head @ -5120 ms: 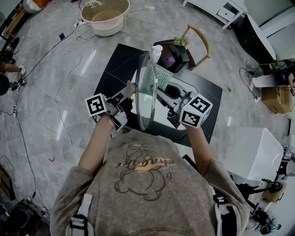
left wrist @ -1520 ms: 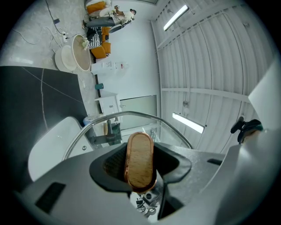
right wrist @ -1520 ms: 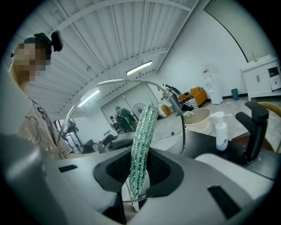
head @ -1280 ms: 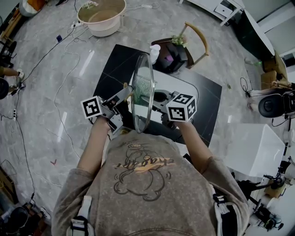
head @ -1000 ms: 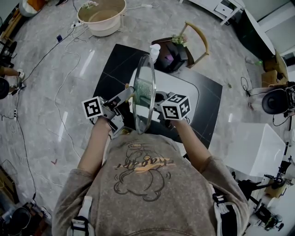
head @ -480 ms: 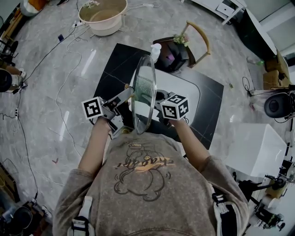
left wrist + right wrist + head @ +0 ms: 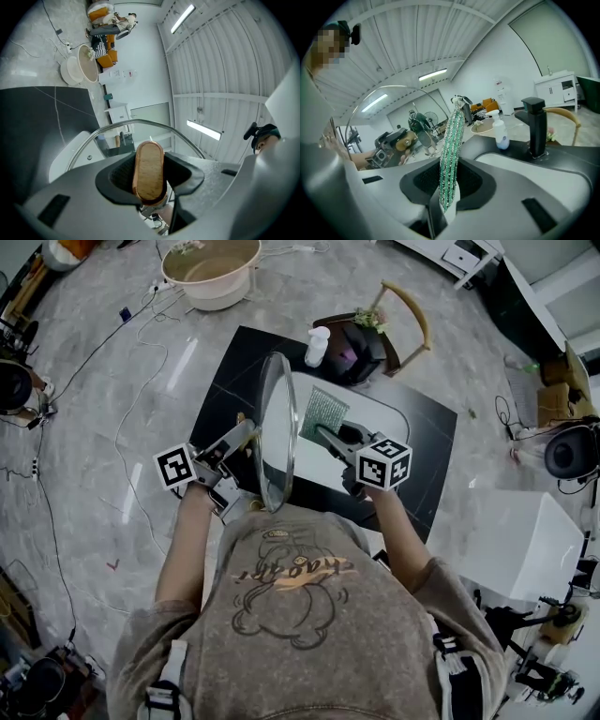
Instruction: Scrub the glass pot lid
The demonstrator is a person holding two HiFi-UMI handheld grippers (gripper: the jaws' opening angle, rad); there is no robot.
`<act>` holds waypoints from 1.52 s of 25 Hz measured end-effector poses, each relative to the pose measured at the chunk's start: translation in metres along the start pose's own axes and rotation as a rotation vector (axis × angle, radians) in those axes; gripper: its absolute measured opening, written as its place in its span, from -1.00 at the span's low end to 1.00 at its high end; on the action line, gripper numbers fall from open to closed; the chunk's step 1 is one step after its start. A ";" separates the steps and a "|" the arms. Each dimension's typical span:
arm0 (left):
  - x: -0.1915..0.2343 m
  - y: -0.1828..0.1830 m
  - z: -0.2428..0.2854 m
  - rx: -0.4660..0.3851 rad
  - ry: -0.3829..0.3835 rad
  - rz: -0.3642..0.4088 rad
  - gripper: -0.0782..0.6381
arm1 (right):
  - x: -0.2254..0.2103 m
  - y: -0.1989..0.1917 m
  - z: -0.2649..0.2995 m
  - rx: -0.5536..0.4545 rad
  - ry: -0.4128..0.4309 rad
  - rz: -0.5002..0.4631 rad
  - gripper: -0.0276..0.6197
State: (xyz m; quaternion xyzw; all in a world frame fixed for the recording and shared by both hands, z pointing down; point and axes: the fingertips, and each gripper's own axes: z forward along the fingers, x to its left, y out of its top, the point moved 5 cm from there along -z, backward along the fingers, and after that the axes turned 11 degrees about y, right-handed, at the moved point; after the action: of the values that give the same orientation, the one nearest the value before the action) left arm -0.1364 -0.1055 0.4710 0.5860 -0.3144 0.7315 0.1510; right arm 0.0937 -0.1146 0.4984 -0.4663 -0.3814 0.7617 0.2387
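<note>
Left hand-held gripper (image 7: pixel 246 430) over black counter (image 7: pixel 234 371), marble floor (image 7: pixel 94 456)

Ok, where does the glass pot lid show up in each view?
Head view: glass pot lid upright, edge-on, at centre.
Left gripper view: lower centre, its wooden knob clamped in the jaws, rim arching behind.
Right gripper view: upper left, a clear dome.
Shared landmark: the white sink.

Lid (image 7: pixel 277 432) on edge over sink (image 7: pixel 314 467); scourer (image 7: pixel 324 413) right of it; bottle (image 7: pixel 317 346) behind sink; basin (image 7: pixel 217 298) beyond
</note>
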 end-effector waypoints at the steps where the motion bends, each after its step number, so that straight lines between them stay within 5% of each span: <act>1: 0.001 0.002 -0.004 -0.007 0.004 0.000 -0.30 | -0.001 0.000 -0.005 -0.006 -0.009 0.003 -0.63; 9: 0.008 0.019 -0.028 -0.062 0.084 0.072 -0.30 | -0.003 0.000 -0.028 -0.073 -0.057 0.023 -0.63; 19: 0.016 0.031 -0.027 -0.024 0.399 0.389 -0.30 | 0.003 -0.002 -0.019 -0.084 -0.038 0.028 -0.63; 28: 0.018 0.038 -0.024 0.009 0.609 0.636 -0.30 | 0.004 -0.005 -0.015 -0.071 -0.041 0.030 -0.63; 38: 0.061 0.042 0.005 0.116 0.704 0.670 -0.30 | 0.005 -0.006 -0.012 -0.082 -0.042 0.043 -0.63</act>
State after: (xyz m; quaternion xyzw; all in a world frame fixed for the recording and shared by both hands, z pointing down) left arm -0.1730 -0.1494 0.5179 0.1772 -0.3740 0.9099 -0.0286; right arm 0.1026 -0.1028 0.4974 -0.4677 -0.4073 0.7598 0.1950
